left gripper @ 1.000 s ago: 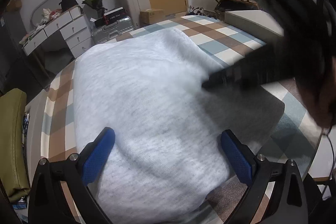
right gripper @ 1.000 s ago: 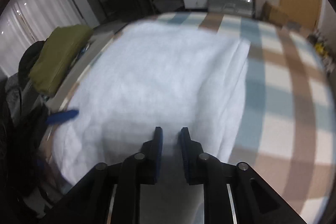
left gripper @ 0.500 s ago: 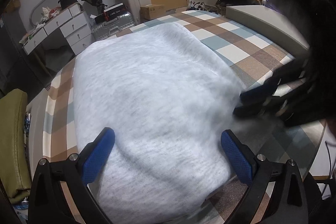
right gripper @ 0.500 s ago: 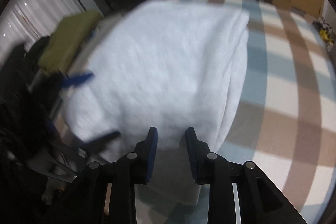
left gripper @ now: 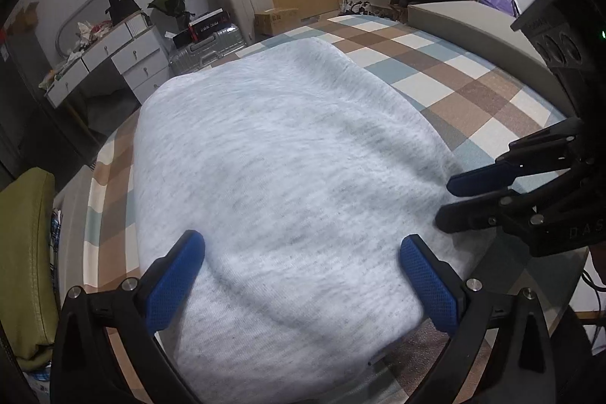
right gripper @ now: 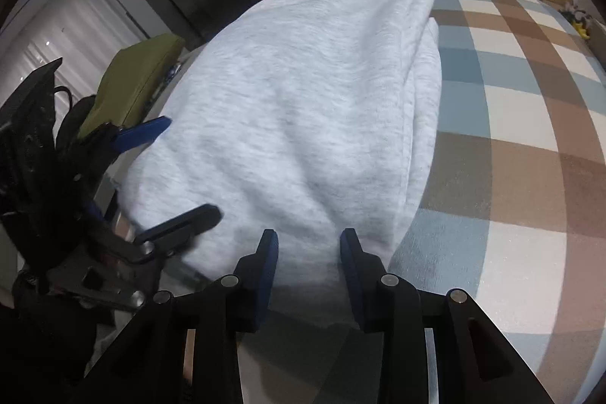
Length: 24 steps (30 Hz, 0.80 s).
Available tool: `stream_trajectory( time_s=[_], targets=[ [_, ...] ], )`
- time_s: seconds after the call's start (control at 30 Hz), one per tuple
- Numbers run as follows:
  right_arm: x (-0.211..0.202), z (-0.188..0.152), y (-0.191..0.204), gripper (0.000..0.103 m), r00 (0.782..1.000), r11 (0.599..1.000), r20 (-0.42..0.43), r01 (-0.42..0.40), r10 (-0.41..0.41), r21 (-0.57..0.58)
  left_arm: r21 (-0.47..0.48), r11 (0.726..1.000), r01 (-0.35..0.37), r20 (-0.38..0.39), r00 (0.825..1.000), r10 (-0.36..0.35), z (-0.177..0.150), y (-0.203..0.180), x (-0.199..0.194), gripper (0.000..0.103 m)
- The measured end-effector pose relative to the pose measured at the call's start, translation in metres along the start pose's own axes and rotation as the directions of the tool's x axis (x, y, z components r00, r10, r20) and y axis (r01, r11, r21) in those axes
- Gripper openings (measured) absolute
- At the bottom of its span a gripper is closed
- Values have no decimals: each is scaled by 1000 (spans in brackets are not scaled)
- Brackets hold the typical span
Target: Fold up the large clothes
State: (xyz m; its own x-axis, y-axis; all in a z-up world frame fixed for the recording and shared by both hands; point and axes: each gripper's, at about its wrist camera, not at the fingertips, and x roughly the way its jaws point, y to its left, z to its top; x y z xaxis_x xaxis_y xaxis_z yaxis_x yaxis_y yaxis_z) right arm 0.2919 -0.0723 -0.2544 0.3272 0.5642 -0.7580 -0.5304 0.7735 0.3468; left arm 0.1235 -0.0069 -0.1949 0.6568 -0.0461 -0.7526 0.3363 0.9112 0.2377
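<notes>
Right gripper [right gripper: 307, 248] has dropped to the near edge of the folded grey sweatshirt [right gripper: 303, 108], jaws just widened, released, with cloth lying between the pads unpinched. Left gripper [left gripper: 301, 265] angles downward, jaws spread wide over the sweatshirt's near end. Sweatshirt lies ahead of both on the checked bedcover [right gripper: 511, 124].

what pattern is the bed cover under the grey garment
A check of brown, blue-grey and cream squares on the bed cover; clearest in the right wrist view.
</notes>
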Motion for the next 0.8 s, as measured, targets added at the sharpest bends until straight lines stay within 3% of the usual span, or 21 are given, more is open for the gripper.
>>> stream_trajectory(
  time_s=[0.13, 0.2, 0.27, 0.3, 0.33, 0.4, 0.5, 0.53, 0.6, 0.63, 0.73, 0.8],
  targets=[
    [-17, -4, 3, 36, 1000, 1000, 19, -8, 8, -4, -43, 995, 95, 16, 995, -94, 2, 20, -19, 100],
    [-36, -8, 3, 38, 996, 998, 65, -57, 55, 18, -139, 979, 146, 70, 988, -137, 2, 50, -38, 100],
    [-50, -6, -2, 40, 992, 995, 98, -80, 74, 54, -259, 948, 185, 97, 982, -165, 0, 85, -44, 101],
    [-53, -3, -4, 46, 992, 995, 110, -75, 68, 63, -311, 925, 219, 94, 975, -199, 0, 101, -41, 101],
    [-53, 6, -11, 50, 991, 996, 126, -53, 44, 75, -376, 892, 251, 74, 968, -241, -1, 121, -31, 101],
    [-50, 23, -24, 55, 989, 992, 145, -36, 18, 120, -448, 852, 272, 30, 957, -289, -1, 145, -13, 101],
    [-35, 48, -54, 55, 988, 973, 151, -53, 19, 226, -547, 752, 367, 8, 901, -434, 0, 177, 22, 101],
    [-28, 54, -62, 55, 990, 968, 137, -60, 26, 245, -582, 704, 407, 21, 873, -487, 0, 184, 34, 101],
    [-4, 68, -76, 55, 996, 959, 70, -75, 58, 272, -623, 652, 432, -3, 832, -554, -1, 186, 53, 101],
    [5, 71, -79, 55, 997, 955, 40, -77, 68, 286, -635, 616, 466, 0, 798, -603, -1, 186, 63, 101],
    [28, 80, -86, 57, 992, 944, -22, -112, 125, 309, -635, 551, 542, 14, 721, -693, 3, 183, 77, 94],
    [35, 85, -83, 58, 989, 948, -31, -131, 146, 291, -646, 518, 561, 15, 688, -726, 6, 181, 84, 94]
  ],
)
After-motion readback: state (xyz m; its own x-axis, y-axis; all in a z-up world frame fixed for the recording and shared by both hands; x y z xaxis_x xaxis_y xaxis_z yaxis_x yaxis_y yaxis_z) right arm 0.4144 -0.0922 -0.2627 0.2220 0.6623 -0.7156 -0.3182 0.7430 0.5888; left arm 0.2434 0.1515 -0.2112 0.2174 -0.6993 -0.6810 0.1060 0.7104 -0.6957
